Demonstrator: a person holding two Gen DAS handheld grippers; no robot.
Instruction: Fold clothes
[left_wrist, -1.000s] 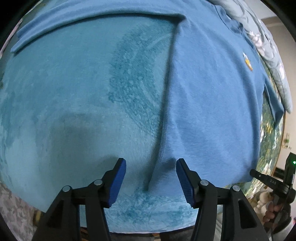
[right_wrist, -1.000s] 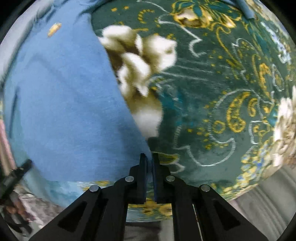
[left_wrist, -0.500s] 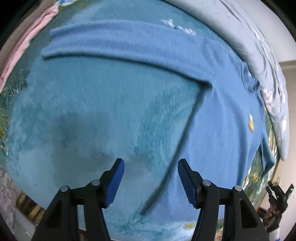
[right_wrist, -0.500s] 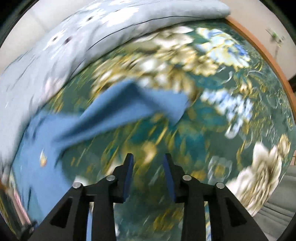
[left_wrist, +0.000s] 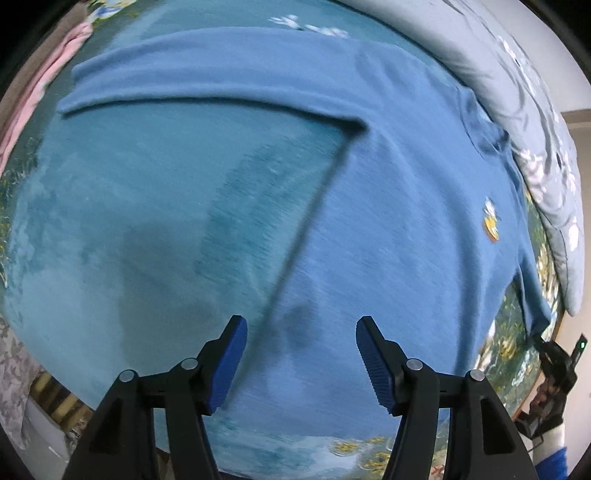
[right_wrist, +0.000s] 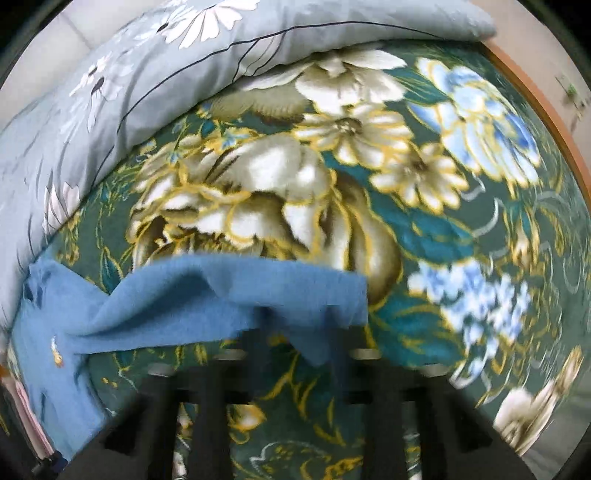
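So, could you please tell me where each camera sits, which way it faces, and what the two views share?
Left wrist: on the left tool, open, facing down over the blue sweater on the teal blanket; the other hand shows at right.
Right wrist: on the blurred right tool, facing the sweater's sleeve and the flowered blanket.
Shared: the sweater, its badge and the grey quilt.

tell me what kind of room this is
Most likely a bedroom: the blue shirt lies on a plush floral blanket spread like a bedcover, with a grey flowered duvet bunched along its far edge and a wooden bed edge.
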